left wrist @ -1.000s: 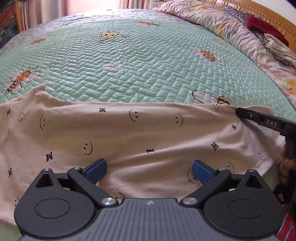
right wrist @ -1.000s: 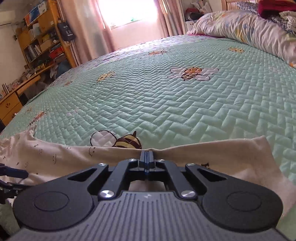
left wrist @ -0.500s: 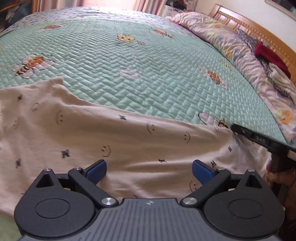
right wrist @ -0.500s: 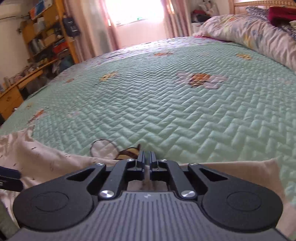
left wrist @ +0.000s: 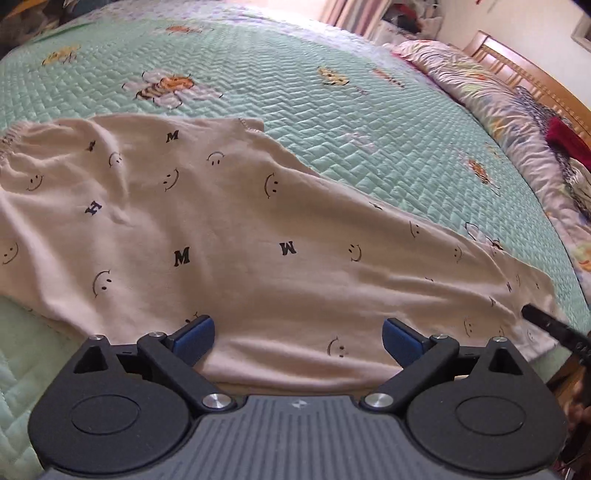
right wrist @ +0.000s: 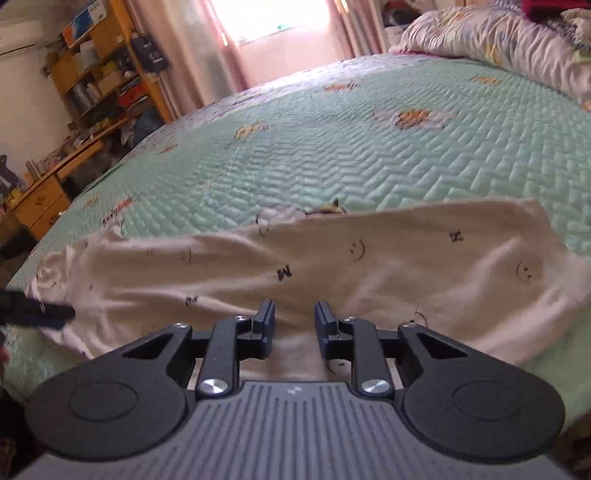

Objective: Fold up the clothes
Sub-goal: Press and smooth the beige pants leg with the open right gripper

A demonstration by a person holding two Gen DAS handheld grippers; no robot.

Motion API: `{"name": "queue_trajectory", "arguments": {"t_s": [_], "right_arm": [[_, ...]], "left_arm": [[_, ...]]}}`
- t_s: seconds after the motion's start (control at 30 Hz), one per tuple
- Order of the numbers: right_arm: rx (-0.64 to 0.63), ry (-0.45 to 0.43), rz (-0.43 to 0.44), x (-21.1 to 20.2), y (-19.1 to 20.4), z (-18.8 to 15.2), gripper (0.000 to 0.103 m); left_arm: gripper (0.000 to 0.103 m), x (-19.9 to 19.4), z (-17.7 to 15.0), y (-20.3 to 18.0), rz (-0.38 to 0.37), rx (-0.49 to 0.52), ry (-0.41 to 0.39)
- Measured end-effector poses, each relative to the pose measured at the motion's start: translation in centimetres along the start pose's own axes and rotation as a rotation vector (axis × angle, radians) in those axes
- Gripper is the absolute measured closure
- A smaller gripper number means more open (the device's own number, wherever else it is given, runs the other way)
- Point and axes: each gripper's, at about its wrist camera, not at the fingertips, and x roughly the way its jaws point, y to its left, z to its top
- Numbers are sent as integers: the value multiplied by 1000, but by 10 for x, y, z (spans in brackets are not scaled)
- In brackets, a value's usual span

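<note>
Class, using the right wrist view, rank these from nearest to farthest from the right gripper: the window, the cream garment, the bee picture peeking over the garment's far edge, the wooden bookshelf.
1. Cream garment, directly ahead of the right gripper.
2. Bee picture, just beyond the garment.
3. Wooden bookshelf, far left.
4. Window, back wall; close to the bookshelf in depth.

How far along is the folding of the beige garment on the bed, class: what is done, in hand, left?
Done: the beige garment lies spread, somewhat wrinkled, on the green quilt. In hand: nothing is gripped. The right gripper has just been opening, its jaws apart above the cloth; the left gripper is wide open over the near hem. Left: no finished compact fold shows, so the folding itself probably remains.
</note>
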Motion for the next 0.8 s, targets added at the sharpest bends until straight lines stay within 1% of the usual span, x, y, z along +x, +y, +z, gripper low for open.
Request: {"name": "queue_trajectory", "arguments": {"t_s": [0.1, 0.2, 0.27, 0.4, 0.5, 0.6, 0.67, 0.7, 0.73, 0.77, 0.8], "right_arm": [[-64, 2, 91, -9, 25, 4, 76], [-55, 30, 135, -2, 37, 7, 76], [-45, 34, 142, 6, 41, 9, 76], [0, 14, 175, 15, 42, 21, 76], [-21, 33, 193, 24, 41, 31, 75], [-88, 31, 230, 31, 49, 41, 76], [-119, 31, 257, 37, 52, 46, 76], [-138, 47, 267, 44, 51, 48, 77], [-164, 89, 256, 58, 49, 48, 79], [-202, 157, 185, 78, 45, 45, 84], [-246, 186, 115, 96, 38, 41, 103]], "left_arm": [[5, -3, -5, -7, 28, 55, 3], [4, -6, -12, -10, 31, 84, 1], [4, -11, -12, -12, 9, 80, -7], [5, -21, -10, -15, -37, 74, -24], [4, -29, -2, -36, -148, 96, -57], [4, -17, -1, -74, -207, 192, -57], [4, -1, -5, -92, -217, 248, -27], [4, 11, -10, -98, -198, 269, -1], [4, 22, -14, -99, -171, 269, 31], [5, 32, -19, -101, -145, 271, 60], [4, 35, -24, -99, -137, 280, 52]]}}
